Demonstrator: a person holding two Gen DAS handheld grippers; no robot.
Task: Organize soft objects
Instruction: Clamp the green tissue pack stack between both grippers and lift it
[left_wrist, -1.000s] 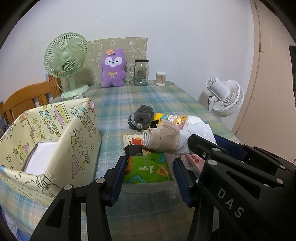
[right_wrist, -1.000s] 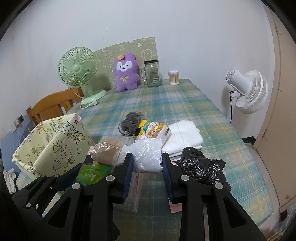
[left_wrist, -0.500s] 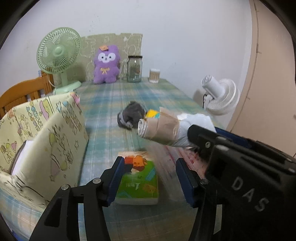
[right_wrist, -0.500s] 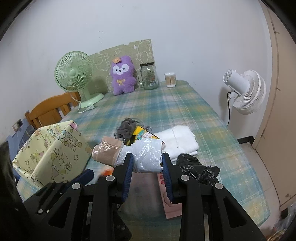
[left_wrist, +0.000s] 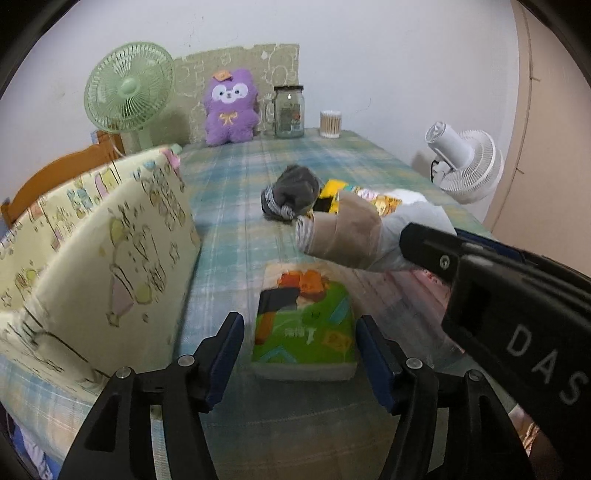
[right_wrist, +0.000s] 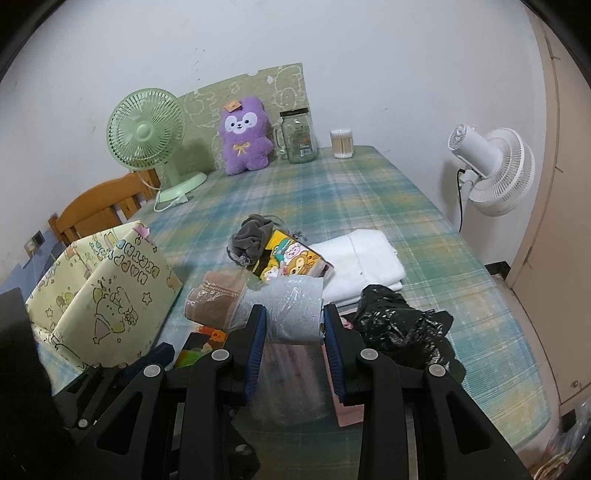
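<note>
My right gripper (right_wrist: 293, 326) is shut on a clear plastic bag (right_wrist: 291, 310) holding a rolled tan stocking (right_wrist: 216, 301), lifted above the table; the roll also shows in the left wrist view (left_wrist: 341, 234). My left gripper (left_wrist: 299, 352) is open, its fingers on either side of a green tissue pack (left_wrist: 304, 328) that lies on the table. A yellow patterned fabric box (left_wrist: 92, 251) stands at the left, also in the right wrist view (right_wrist: 99, 291). A grey sock bundle (right_wrist: 251, 238), a cartoon tissue pack (right_wrist: 291, 258), a folded white towel (right_wrist: 364, 260) and a black plastic bag (right_wrist: 399, 326) lie mid-table.
At the table's far end stand a green fan (right_wrist: 147, 129), a purple plush (right_wrist: 245, 134), a glass jar (right_wrist: 297, 134) and a cotton swab tub (right_wrist: 341, 144). A white fan (right_wrist: 491, 170) stands beyond the right edge. A wooden chair (right_wrist: 99, 210) is at the left.
The right gripper has lifted the bagged stocking up off the pile. The left gripper has drawn back and risen, with the green tissue pack left between its open fingers.
</note>
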